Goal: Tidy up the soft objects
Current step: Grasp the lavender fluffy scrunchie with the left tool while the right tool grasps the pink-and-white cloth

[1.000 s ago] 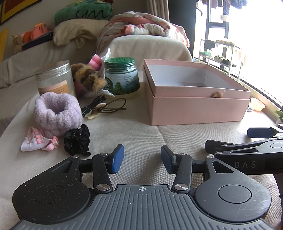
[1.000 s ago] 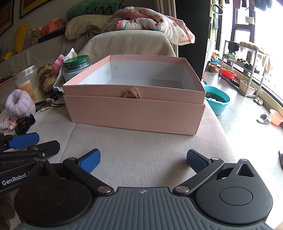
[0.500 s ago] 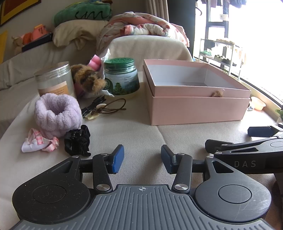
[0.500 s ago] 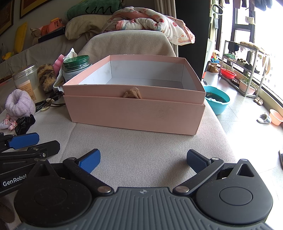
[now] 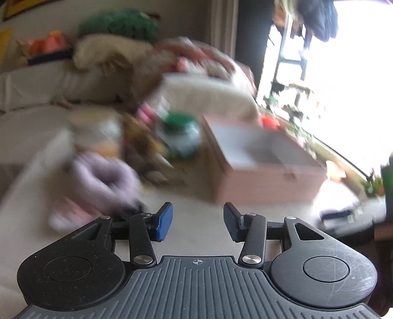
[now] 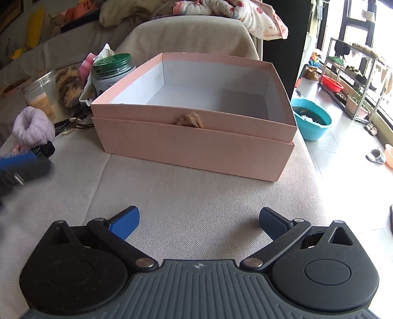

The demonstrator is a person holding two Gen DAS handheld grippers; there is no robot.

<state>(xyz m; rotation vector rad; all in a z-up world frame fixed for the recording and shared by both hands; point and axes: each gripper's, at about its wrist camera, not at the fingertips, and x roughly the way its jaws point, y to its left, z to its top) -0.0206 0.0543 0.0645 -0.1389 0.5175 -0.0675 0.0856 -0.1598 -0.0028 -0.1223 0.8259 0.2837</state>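
An open, empty pink box (image 6: 194, 139) stands on the beige cushion; it also shows blurred in the left wrist view (image 5: 267, 179). A lilac fluffy scrunchie (image 6: 33, 126) lies at the left, blurred in the left wrist view (image 5: 103, 179). A black scrunchie (image 6: 46, 149) and a pink-white bow (image 5: 66, 216) lie by it. A furry brown scrunchie (image 6: 68, 86) sits behind. My left gripper (image 5: 197, 222) is open and empty above the cushion, right of the black scrunchie; it shows blurred in the right wrist view (image 6: 22, 166). My right gripper (image 6: 199, 224) is wide open and empty in front of the box.
A green-lidded jar (image 6: 113, 71) and a clear jar (image 6: 41, 90) stand left of the box, with dark hair ties (image 6: 73, 121) in front. Pillows and blankets (image 6: 221, 9) are piled behind. The cushion's right edge drops to a floor with a teal basin (image 6: 310, 120).
The left gripper has lifted and swung, blurring its whole view and opening a little wider. The right gripper has risen and tilted down, now looking into the box.
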